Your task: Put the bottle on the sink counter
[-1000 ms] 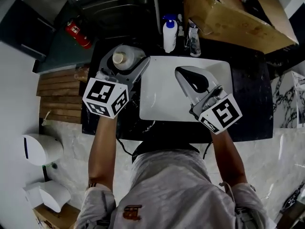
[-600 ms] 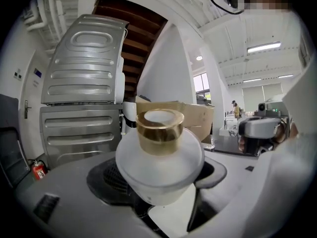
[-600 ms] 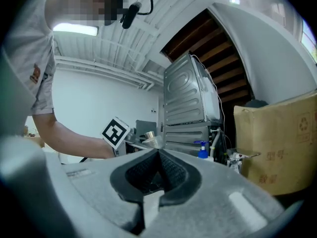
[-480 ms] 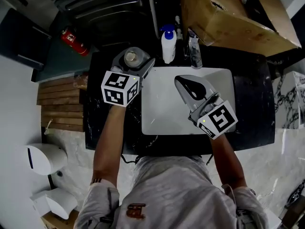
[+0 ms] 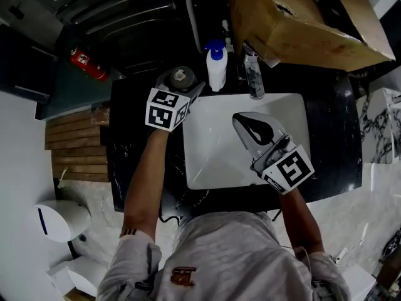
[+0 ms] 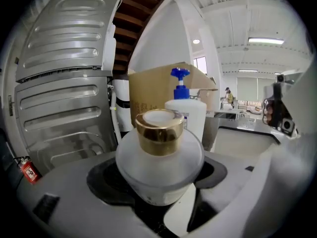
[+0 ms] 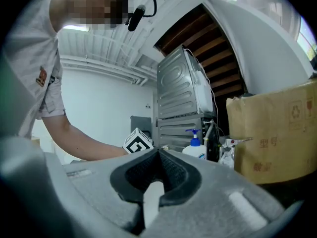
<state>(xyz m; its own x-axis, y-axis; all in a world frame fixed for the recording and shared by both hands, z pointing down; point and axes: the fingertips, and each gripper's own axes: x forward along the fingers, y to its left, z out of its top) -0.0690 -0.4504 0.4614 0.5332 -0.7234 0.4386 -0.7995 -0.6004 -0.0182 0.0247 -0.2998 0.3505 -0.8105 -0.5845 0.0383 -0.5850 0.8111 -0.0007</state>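
A frosted round bottle point(image 5: 182, 76) with a gold cap point(image 6: 159, 131) sits upright between the jaws of my left gripper point(image 5: 180, 85), which is shut on its wide body point(image 6: 158, 167). It hangs over the back left part of the black sink counter point(image 5: 327, 108), just left of a white pump dispenser point(image 5: 216, 64). Whether its base touches the counter is hidden. My right gripper point(image 5: 249, 114) is shut and empty, held over the white sink basin point(image 5: 213, 162); its pads meet in the right gripper view point(image 7: 157, 155).
A tap point(image 5: 252, 74) stands behind the basin beside the pump dispenser point(image 6: 186, 108). A large cardboard box point(image 5: 301, 17) overhangs the counter's back right. A metal appliance point(image 6: 64, 83) is behind left, a red fire extinguisher point(image 5: 84, 64) and wooden slats point(image 5: 72, 146) to the left.
My left gripper has carried the bottle away from me and to the right, up beside the pump dispenser. The right gripper has stayed over the basin.
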